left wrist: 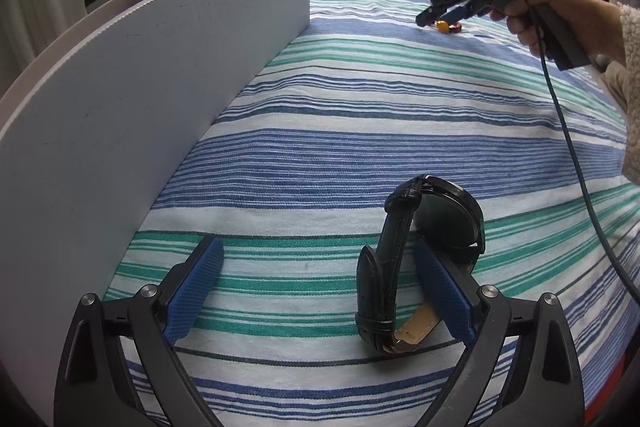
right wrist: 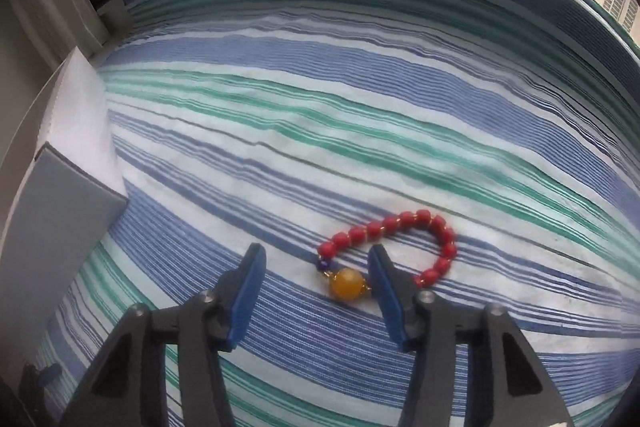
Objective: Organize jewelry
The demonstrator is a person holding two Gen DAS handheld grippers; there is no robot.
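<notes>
bracelet (right wrist: 404, 247): red barrel beads, one amber globe, lying on striped woven cloth (right wrist: 320, 107) | right gripper (right wrist: 316, 287): jaws apart, globe between blue ribbed pads, tilted down | watch (left wrist: 420, 251): black leather strap, round case, against pad of left gripper (left wrist: 316, 291), jaws wide | white box (left wrist: 140, 87) beside

Your right gripper (right wrist: 316, 291) hangs over the striped cloth (right wrist: 360, 115), jaws parted around the near end of a red bead bracelet (right wrist: 404, 239); its amber bead (right wrist: 347, 283) sits against the right pad, well clear of the left. A white box (right wrist: 76, 187) stands far left
</notes>
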